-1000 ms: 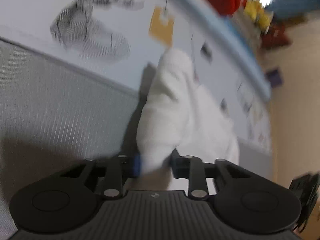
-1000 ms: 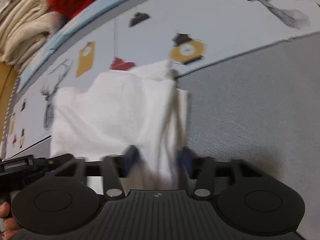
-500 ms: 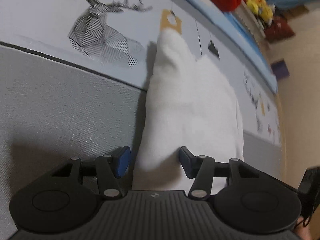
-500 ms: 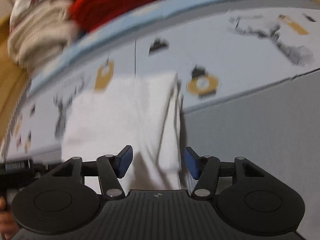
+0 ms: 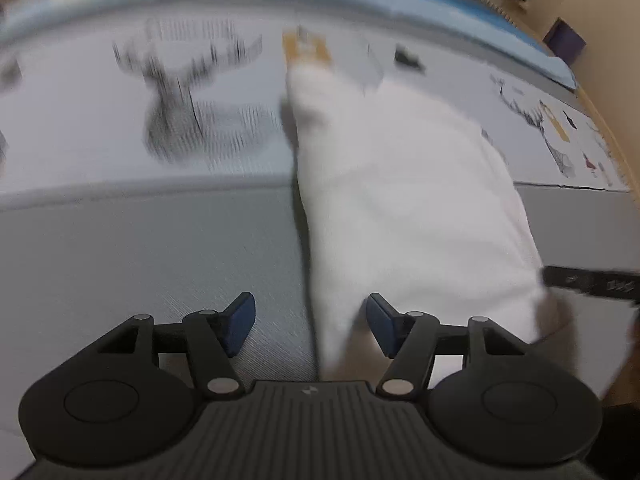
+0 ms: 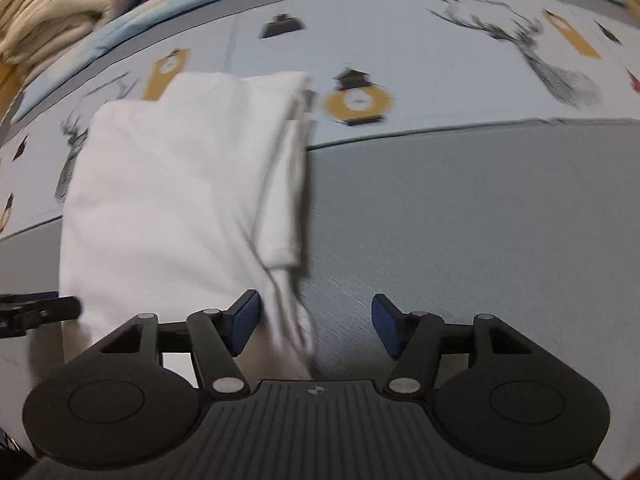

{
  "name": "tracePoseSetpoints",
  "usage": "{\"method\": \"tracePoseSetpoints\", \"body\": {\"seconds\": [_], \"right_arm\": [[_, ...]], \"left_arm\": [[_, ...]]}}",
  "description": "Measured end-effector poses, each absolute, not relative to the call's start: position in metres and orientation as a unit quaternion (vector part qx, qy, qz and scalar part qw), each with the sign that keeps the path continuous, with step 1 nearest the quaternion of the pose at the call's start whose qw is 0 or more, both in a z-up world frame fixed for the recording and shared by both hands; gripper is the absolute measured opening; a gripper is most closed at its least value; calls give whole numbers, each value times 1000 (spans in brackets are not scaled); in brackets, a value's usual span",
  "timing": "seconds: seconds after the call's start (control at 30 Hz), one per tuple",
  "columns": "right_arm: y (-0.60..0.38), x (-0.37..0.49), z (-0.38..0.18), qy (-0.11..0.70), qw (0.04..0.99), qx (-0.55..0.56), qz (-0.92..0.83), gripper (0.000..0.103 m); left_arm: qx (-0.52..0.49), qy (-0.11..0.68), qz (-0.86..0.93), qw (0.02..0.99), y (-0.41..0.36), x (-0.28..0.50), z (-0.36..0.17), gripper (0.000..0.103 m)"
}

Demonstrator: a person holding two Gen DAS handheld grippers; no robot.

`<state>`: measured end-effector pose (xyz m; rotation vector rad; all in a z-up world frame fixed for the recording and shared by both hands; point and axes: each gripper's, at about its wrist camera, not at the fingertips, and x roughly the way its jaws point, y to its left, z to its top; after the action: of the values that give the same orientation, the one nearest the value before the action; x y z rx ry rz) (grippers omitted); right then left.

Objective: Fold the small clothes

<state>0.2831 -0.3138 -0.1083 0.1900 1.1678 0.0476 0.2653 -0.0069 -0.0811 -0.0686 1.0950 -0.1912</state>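
L wrist view: left gripper (image 5: 310, 326) at bottom centre of frame, fingers (image 5: 239, 322) spread and opening wider; near edge of the white garment (image 5: 404, 208) lies between them, closer to the right-hand pad, but neither pad presses on it. Garment is folded into a long strip running from bottom centre up toward upper centre, resting on the grey sheet (image 5: 140, 248) in the lower half and reaching onto the pale deer-print cover (image 5: 188, 120) above. Blurred stag motif upper left, yellow tag print at the garment's far tip. Far right edge of frame, part of the other gripper shows as a dark bar, just beside the garment's lower right corner.

R wrist view: right gripper (image 6: 316, 326) bottom centre, fingers (image 6: 386, 328) spread apart and opening. White garment (image 6: 172, 184) fills centre-left of frame; its layered folded edge trails down just beside the left-hand pad, into the gap, nothing clamped. Right of it bare grey sheet (image 6: 460, 220). Deer-print cover (image 6: 440, 60) across the top, w/ lantern print near centre. Beige folded cloth (image 6: 52, 16) upper left corner, blurred.
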Motion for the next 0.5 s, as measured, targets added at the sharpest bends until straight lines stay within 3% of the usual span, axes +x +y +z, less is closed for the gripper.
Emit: {"method": "tracePoseSetpoints", "body": {"seconds": [0.1, 0.23, 0.33, 0.4, 0.5], "right_arm": [[-313, 263, -82, 502, 864, 44, 0, 58], [-312, 221, -28, 367, 930, 5, -4, 60], [-310, 178, 12, 267, 963, 23, 32, 78], [-307, 151, 27, 230, 972, 24, 50, 83], [-304, 115, 43, 204, 978, 23, 48, 83]], "left_arm": [[45, 459, -59, 885, -19, 244, -54, 90], [98, 380, -44, 919, -31, 205, -10, 91], [101, 330, -28, 938, -40, 173, 21, 94], [84, 308, -28, 947, -45, 155, 42, 103], [81, 268, -28, 960, -55, 116, 63, 103]]}}
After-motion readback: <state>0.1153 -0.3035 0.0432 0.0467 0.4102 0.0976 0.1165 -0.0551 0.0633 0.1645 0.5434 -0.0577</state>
